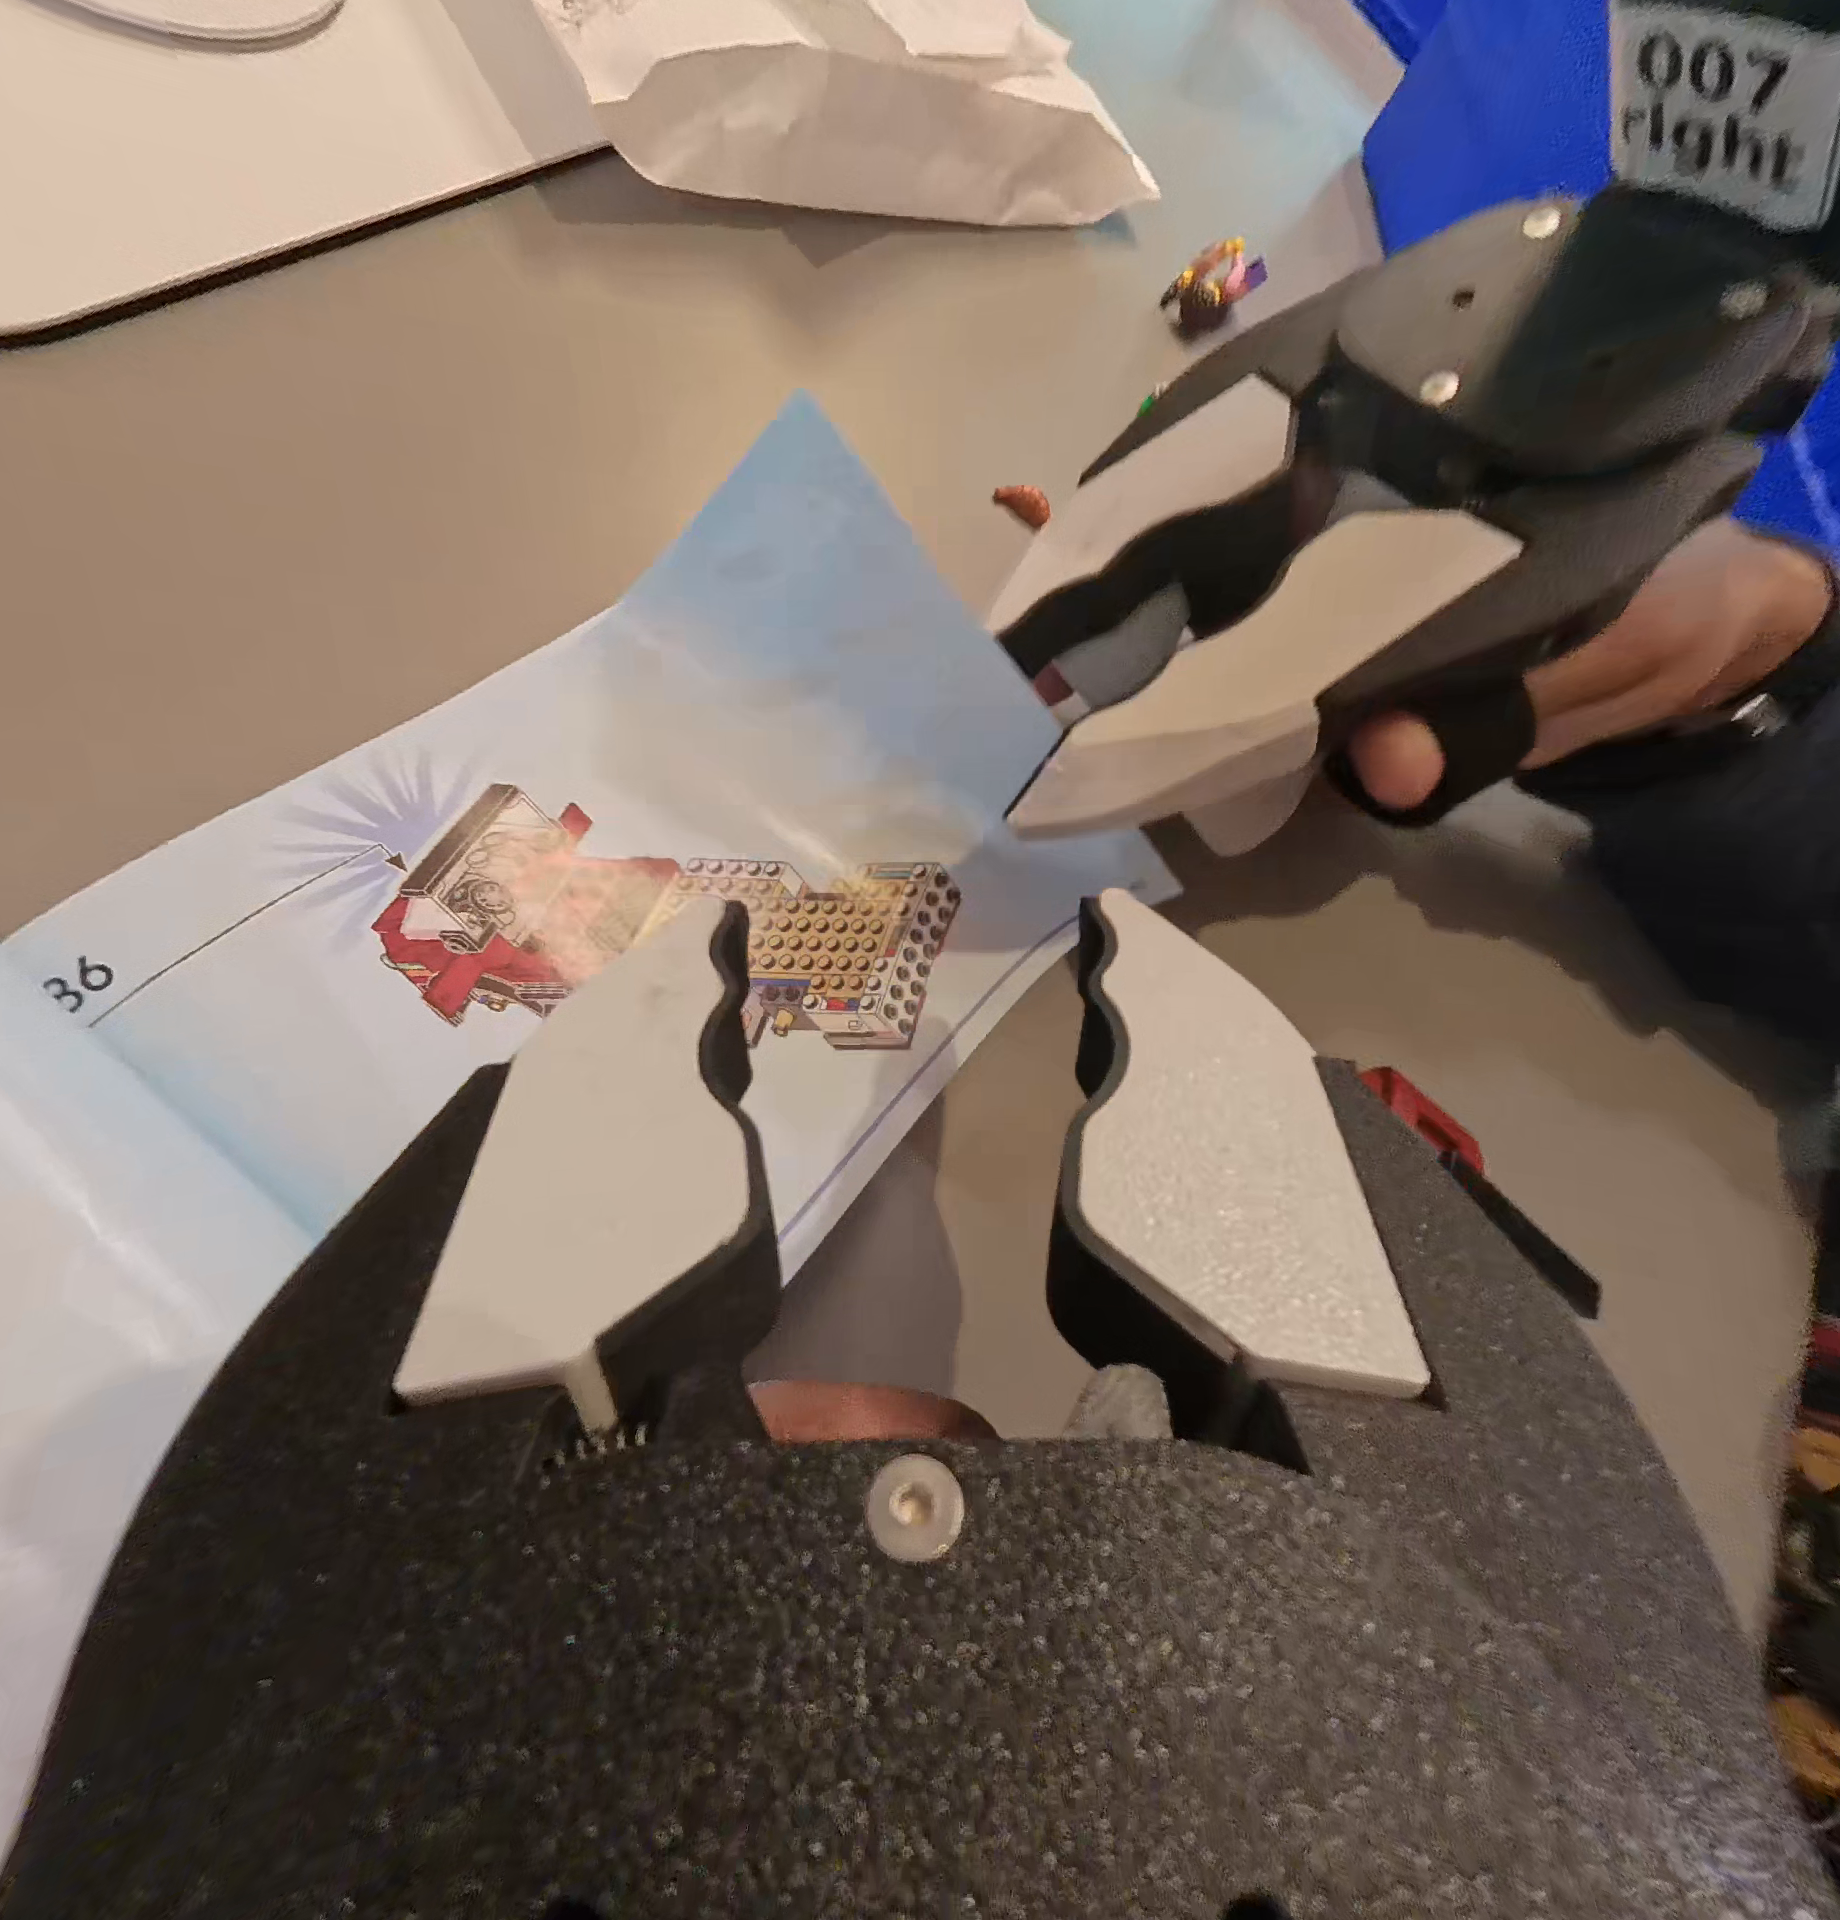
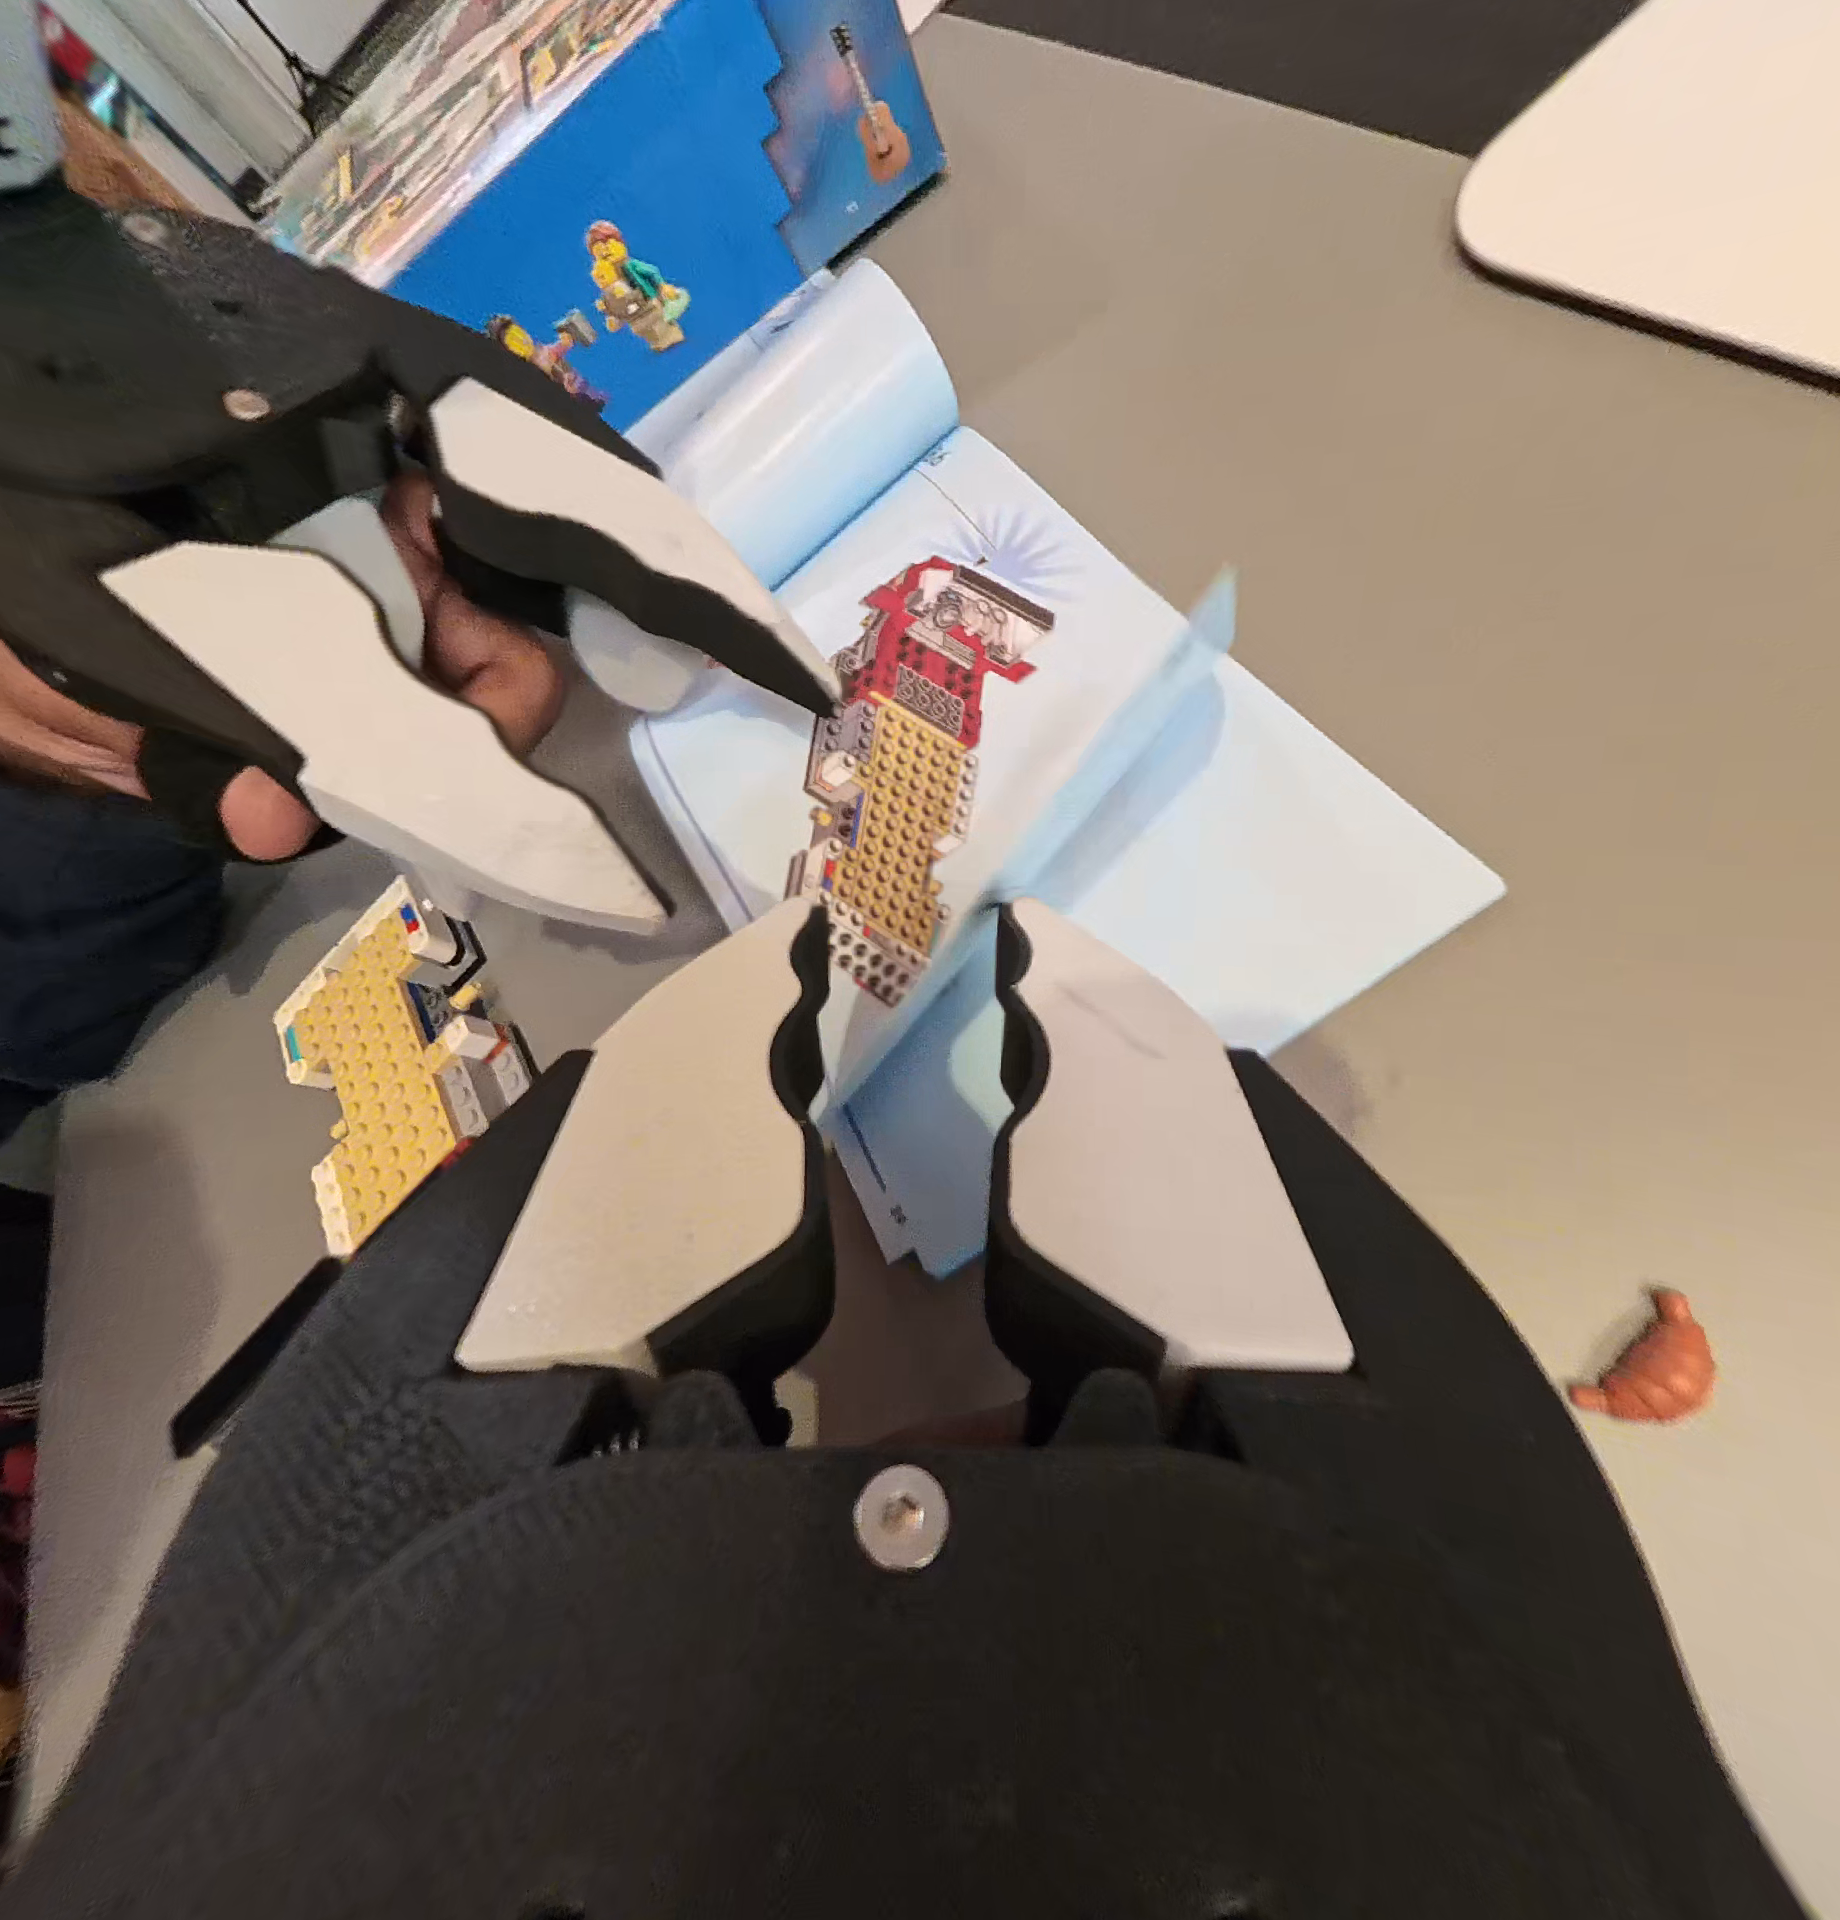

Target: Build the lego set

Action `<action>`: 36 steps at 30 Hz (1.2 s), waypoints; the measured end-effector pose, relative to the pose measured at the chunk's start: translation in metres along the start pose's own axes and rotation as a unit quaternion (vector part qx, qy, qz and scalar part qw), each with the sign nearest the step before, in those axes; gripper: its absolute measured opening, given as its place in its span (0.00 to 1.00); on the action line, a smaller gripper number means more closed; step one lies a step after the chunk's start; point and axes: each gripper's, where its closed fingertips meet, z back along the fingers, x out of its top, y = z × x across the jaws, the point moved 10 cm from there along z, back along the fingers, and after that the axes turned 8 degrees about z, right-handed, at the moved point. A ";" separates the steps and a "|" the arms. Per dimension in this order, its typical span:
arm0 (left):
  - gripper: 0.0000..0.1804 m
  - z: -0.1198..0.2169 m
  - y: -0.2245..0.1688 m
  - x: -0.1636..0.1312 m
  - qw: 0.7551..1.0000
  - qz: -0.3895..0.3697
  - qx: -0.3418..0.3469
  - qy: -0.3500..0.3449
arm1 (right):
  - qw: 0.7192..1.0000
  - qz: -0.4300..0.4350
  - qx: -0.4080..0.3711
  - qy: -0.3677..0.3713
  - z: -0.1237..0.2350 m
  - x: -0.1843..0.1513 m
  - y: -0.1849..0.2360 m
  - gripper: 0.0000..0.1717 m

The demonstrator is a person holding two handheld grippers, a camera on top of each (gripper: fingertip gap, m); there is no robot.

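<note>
An open instruction booklet [image 1: 604,748] lies on the grey table, showing a drawing of a red and tan brick model. One page [image 2: 1134,748] is lifted and stands on edge. My right gripper [image 2: 905,914] is open, and the lifted page runs between its fingers without being pinched. In the left wrist view, the right gripper [image 1: 1020,727] straddles the page's raised edge. My left gripper [image 1: 911,914] is open and empty, hovering just above the booklet's near corner. In the right wrist view, the left gripper [image 2: 750,805] is at the booklet's left edge.
A tan and white brick build [image 2: 376,1060] lies on the table left of the booklet. A blue box [image 2: 667,156] stands behind. A brown croissant piece [image 2: 1654,1361], a small figure [image 1: 1212,275], a crumpled white paper bag [image 1: 864,104] and a white board [image 2: 1674,187] lie around. My left and right fingertips are right by each other.
</note>
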 end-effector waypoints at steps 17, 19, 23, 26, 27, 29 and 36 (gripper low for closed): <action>0.37 -0.004 -0.014 -0.009 0.987 -0.145 0.064 0.029 | 0.993 -0.070 0.081 -0.053 0.010 -0.004 -0.002 0.15; 0.37 0.001 -0.010 -0.007 0.994 -0.098 0.042 0.018 | 0.993 -0.064 0.085 -0.050 0.005 0.000 0.002 0.16; 0.37 0.006 -0.007 -0.010 0.999 -0.051 -0.005 0.003 | 0.994 -0.046 0.094 -0.043 -0.006 0.007 0.012 0.17; 0.37 0.008 -0.007 -0.013 0.999 -0.037 -0.028 0.000 | 0.994 -0.036 0.097 -0.039 -0.013 0.010 0.018 0.17; 0.37 0.008 -0.007 -0.013 0.999 -0.030 -0.036 -0.002 | 0.994 -0.032 0.096 -0.036 -0.014 0.010 0.019 0.17; 0.36 0.009 -0.005 -0.013 0.999 -0.018 -0.048 -0.007 | 0.995 -0.030 0.092 -0.034 -0.016 0.010 0.019 0.17; 0.27 0.006 -0.002 -0.014 0.997 0.007 -0.072 -0.001 | 0.995 -0.042 0.086 -0.042 -0.014 0.009 0.015 0.17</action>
